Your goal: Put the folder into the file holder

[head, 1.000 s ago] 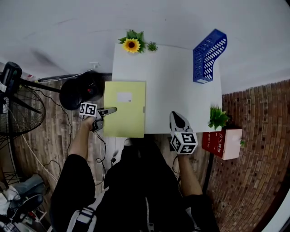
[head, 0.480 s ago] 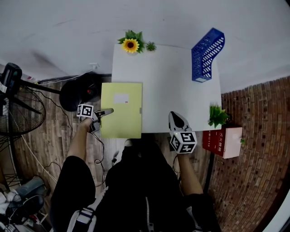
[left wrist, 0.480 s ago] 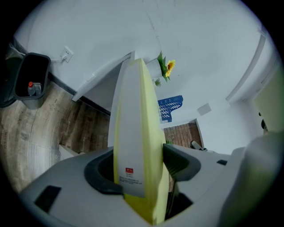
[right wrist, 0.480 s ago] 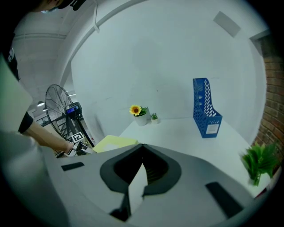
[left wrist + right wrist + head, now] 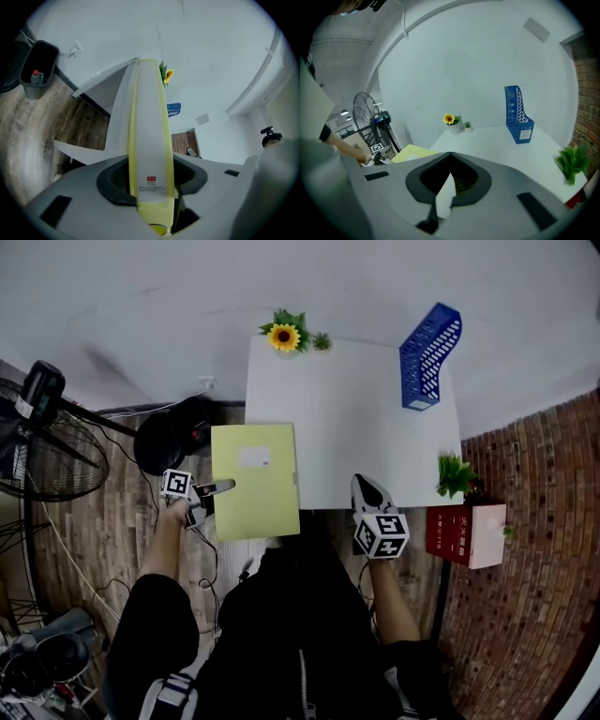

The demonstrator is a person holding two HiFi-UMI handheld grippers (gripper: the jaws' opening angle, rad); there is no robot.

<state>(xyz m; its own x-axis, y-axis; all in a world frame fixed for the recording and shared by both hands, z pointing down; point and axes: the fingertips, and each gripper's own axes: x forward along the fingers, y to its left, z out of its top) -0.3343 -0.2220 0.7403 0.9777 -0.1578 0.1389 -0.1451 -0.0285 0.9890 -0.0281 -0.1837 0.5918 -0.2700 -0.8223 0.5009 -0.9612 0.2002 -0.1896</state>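
Note:
A yellow folder (image 5: 255,481) with a white label hangs over the left edge of the white table (image 5: 356,427). My left gripper (image 5: 223,487) is shut on its left edge; its jaws have just been closing, with the folder between them. In the left gripper view the folder (image 5: 149,140) runs edge-on away from the jaws. The blue mesh file holder (image 5: 429,357) stands upright at the table's far right corner, far from the folder. My right gripper (image 5: 367,486) is shut and empty at the table's near edge, pointing toward the file holder (image 5: 517,120).
A potted sunflower (image 5: 287,336) and a tiny plant (image 5: 322,340) stand at the table's far edge. A green plant (image 5: 456,474) sits at the near right corner, above a red box (image 5: 450,532). A black bin (image 5: 169,437) and a fan (image 5: 47,442) stand on the floor at left.
The folder has slid left until it overhangs the table's left edge, moving with the left gripper, which now grips it. The right gripper has barely shifted.

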